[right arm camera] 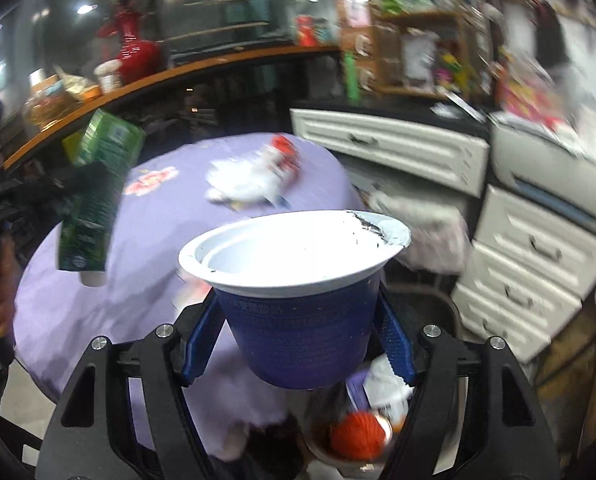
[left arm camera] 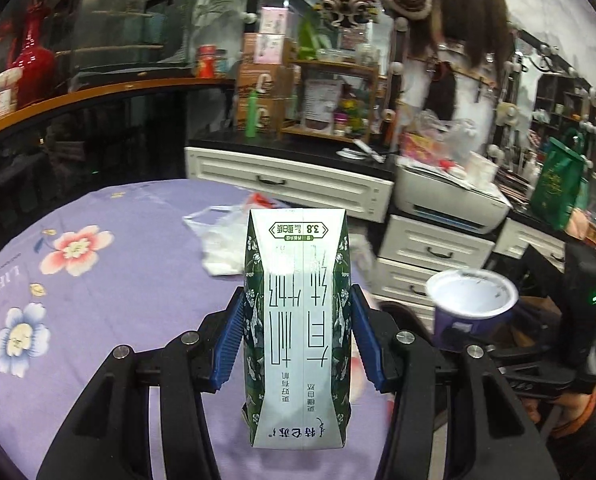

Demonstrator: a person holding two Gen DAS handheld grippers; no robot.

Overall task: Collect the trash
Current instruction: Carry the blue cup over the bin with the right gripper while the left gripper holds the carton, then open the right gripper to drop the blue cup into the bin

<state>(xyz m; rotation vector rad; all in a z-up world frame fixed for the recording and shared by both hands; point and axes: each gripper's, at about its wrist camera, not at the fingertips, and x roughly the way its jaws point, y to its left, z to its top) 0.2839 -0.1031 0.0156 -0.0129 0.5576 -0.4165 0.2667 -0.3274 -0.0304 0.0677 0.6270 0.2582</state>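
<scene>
The left claw (left arm camera: 298, 336) clamps a tall green-and-white milk carton (left arm camera: 298, 320) between its blue pads, held above the round desk (left arm camera: 98, 280) draped in purple floral cloth. The right claw (right arm camera: 298, 332) grips an empty blue plastic cup with a white rim (right arm camera: 298, 292). A crumpled white plastic bag (left arm camera: 222, 244) lies on the desk beyond the carton.

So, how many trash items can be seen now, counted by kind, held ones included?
Milk carton, held in the left gripper: 1
Blue cup, held in the right gripper: 1
Plastic bag on the purple table: 1
Total: 3
</scene>
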